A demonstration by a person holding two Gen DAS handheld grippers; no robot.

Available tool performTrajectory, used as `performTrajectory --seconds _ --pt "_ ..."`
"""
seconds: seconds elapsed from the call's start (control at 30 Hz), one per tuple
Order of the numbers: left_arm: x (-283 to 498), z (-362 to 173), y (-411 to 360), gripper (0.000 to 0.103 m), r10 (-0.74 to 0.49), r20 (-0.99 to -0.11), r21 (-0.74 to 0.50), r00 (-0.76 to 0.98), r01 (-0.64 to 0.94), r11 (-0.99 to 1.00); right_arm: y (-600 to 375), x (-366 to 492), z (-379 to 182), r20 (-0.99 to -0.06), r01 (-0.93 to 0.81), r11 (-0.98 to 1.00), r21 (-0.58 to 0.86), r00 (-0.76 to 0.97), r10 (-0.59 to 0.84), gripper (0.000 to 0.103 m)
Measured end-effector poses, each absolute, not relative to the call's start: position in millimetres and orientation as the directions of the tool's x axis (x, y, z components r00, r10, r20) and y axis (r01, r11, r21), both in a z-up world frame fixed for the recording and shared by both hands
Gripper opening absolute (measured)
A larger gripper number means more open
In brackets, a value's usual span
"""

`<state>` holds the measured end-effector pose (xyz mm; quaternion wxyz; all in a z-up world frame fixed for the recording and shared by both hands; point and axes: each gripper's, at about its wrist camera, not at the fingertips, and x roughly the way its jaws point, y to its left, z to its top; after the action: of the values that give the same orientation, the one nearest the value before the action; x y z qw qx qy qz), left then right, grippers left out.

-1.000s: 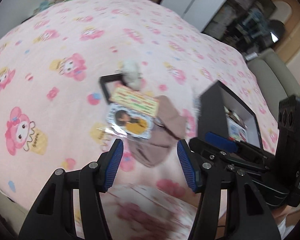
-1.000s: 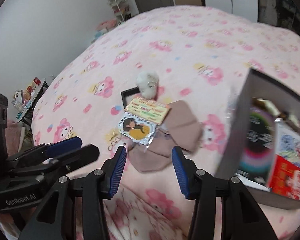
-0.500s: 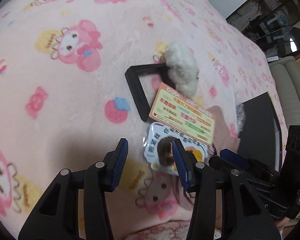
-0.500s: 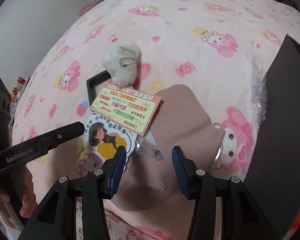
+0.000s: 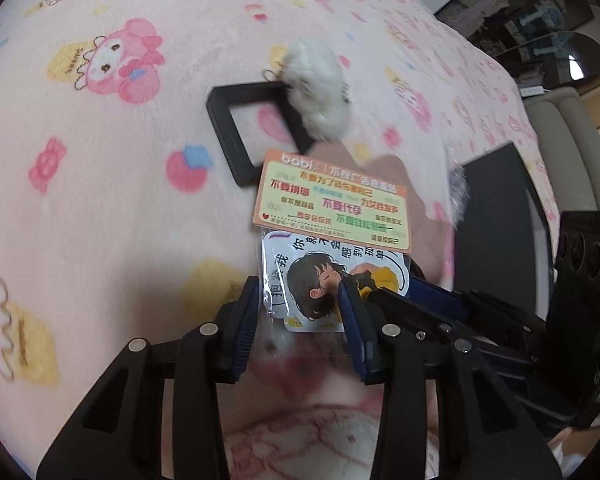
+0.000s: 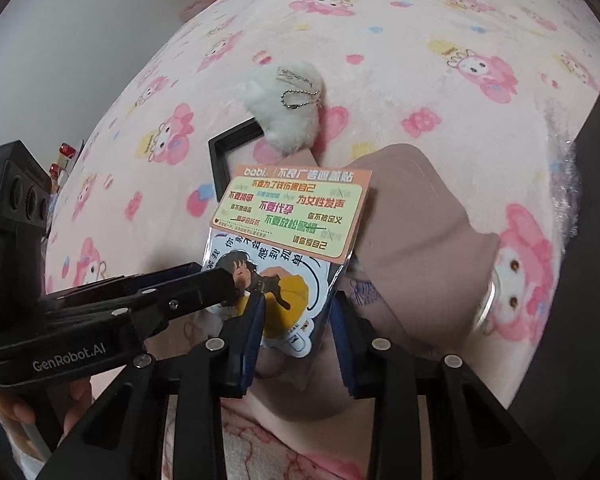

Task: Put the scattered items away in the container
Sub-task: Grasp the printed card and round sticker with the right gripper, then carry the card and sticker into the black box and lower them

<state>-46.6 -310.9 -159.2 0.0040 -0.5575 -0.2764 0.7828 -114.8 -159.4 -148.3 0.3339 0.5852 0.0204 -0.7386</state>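
- Both of your grippers have dropped from well above the bed down onto the pile, so the sticker packet that lay ahead of the fingers a second ago now sits between them.
- Your left gripper [image 5: 302, 312] is closing, with the near-left part of the sticker packet [image 5: 332, 276] between its blue pads [image 5: 247, 320]; I cannot tell whether the pads press on the film yet.
- Your right gripper [image 6: 298, 320] is closing too, straddling the packet's near-right corner; its left pad looks pressed against the film, but the right pad's contact is not clear.
- Just behind the packet's cartoon sticker is its orange header card [image 5: 332, 204], lying over a mauve cloth [image 6: 416, 232].
- Further back, a black frame [image 5: 236, 136] lies flat on the pink blanket [image 5: 100, 200], with a white plush keychain [image 6: 288, 116] resting on its far corner.
- The dark container [image 5: 500, 224] stands at the right of the pile, near the bed's right edge.
- Judging from this, you are at the grasp of the first item; nothing visible here has gone in, and frame, plush and cloth remain.
- Thin film may slip, so close fully before lifting.
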Motion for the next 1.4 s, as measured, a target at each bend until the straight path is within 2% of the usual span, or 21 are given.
performTrajectory --seconds 0.17,0.27,0.57,0.8,0.97,1.23,1.4 --pt "-33 -157 -315 0.042 0.3 -0.879 -0.42 -0.37 0.306 -0.855 -141 -96 -138 -0.864 0.517 -0.756 0.402 -0.059 -0.5 0.029" --pt "-38 -165 -326 0.042 0.292 -0.886 -0.418 -0.361 0.35 -0.838 -136 -99 -145 -0.878 0.502 -0.773 0.387 -0.056 -0.476 0.029" --pt "-66 -184 -316 0.04 0.317 -0.901 -0.411 -0.296 0.343 -0.845 -144 -120 -171 -0.894 0.474 -0.79 0.388 -0.017 -0.448 0.029" --pt "-40 -150 -278 0.04 0.272 -0.905 -0.37 -0.327 0.29 -0.883 -135 -97 -143 -0.858 0.494 -0.761 0.421 -0.055 -0.51 0.026" --pt "-21 -116 -250 0.04 0.284 -0.885 -0.39 -0.37 0.253 -0.886 -107 -80 -120 -0.848 0.495 -0.754 0.432 -0.061 -0.526 0.026" --pt "-23 -40 -173 0.04 0.268 -0.844 -0.352 -0.465 0.101 -0.931 -39 -66 -66 -0.795 0.475 -0.761 0.442 -0.187 -0.578 0.026" --pt "-45 -15 -117 0.04 0.308 -0.814 -0.348 -0.493 -0.011 -0.937 21 -71 -34 -0.758 0.434 -0.78 0.45 -0.277 -0.591 0.026"
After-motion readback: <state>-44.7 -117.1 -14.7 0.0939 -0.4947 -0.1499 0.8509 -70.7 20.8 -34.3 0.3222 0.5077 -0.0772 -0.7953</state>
